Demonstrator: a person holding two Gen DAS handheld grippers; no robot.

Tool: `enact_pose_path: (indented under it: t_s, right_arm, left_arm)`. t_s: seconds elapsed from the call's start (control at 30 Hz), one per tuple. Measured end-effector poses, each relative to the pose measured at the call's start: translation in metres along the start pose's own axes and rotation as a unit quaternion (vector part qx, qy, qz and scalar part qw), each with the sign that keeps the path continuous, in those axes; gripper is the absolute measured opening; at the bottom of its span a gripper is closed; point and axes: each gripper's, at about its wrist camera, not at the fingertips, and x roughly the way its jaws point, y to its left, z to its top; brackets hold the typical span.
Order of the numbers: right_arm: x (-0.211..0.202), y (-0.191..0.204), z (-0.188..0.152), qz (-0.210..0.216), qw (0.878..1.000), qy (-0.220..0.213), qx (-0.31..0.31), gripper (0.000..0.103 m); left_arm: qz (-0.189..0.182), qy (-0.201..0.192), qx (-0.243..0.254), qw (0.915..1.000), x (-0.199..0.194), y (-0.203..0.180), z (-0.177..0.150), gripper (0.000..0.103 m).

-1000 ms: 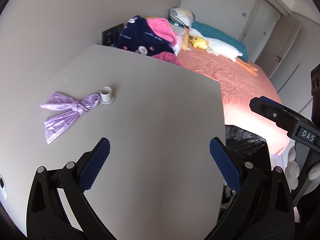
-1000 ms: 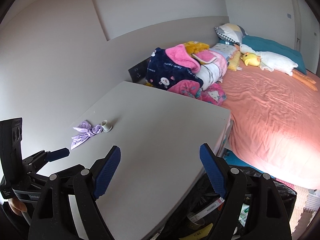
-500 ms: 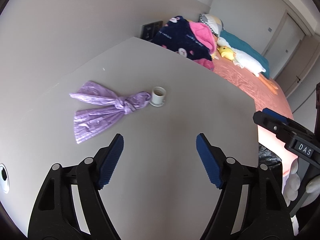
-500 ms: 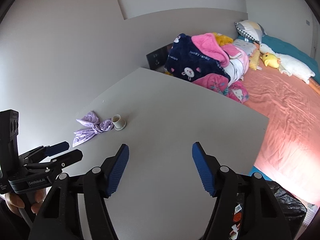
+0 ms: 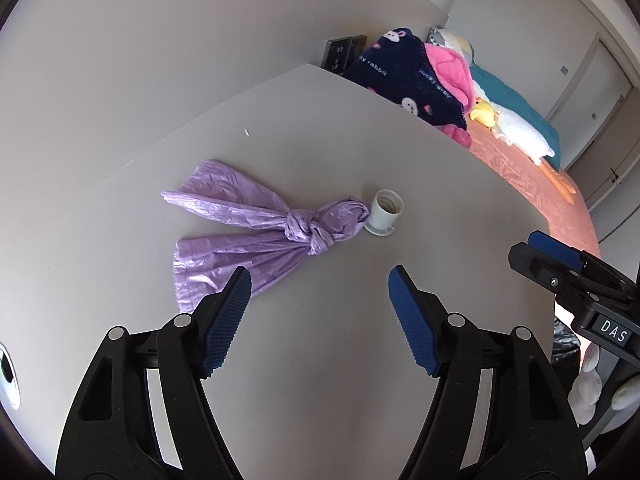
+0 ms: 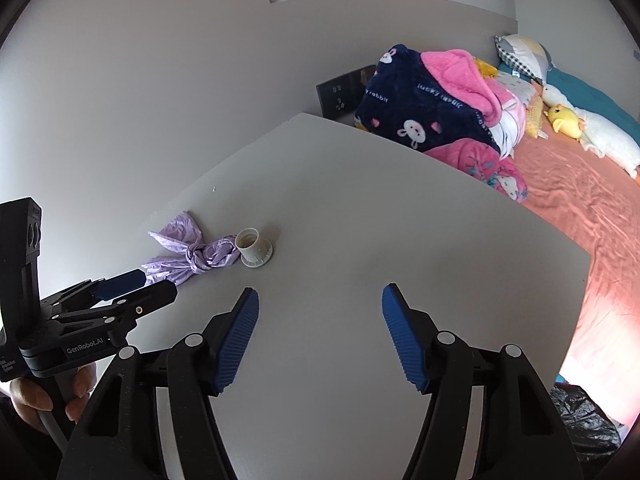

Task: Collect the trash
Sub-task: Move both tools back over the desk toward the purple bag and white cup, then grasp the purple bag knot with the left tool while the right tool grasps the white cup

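A knotted purple plastic bag [image 5: 264, 224] lies flat on the grey table [image 5: 340, 360], with a small white cup-like cap [image 5: 385, 213] touching its right end. Both show in the right wrist view, the bag [image 6: 192, 254] and the cap [image 6: 253, 247]. My left gripper [image 5: 320, 304] is open and empty, above the table just short of the bag. My right gripper [image 6: 320, 332] is open and empty over the table's middle, to the right of the left gripper [image 6: 120, 286]. A black trash bag [image 6: 584, 420] sits below the table's right edge.
A bed [image 6: 580, 200] with a pink sheet, piled blankets [image 6: 436, 108] and plush toys runs along the table's far right side. A wall stands behind the table with a dark socket panel [image 6: 340, 94].
Both grippers have moved forward and left over the table, toward the purple bag and cap. The trash bag has slid toward the edge of both views. Both stay open.
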Motion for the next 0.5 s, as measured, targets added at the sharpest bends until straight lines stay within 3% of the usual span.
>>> enact_pose_path:
  t_s: [0.5]
  right_arm:
    - [0.035,0.009,0.015,0.001,1.000,0.013,-0.001,0.065]
  left_arm:
    - [0.020,0.010,0.026,0.9994,0.038,0.012,0.021,0.069]
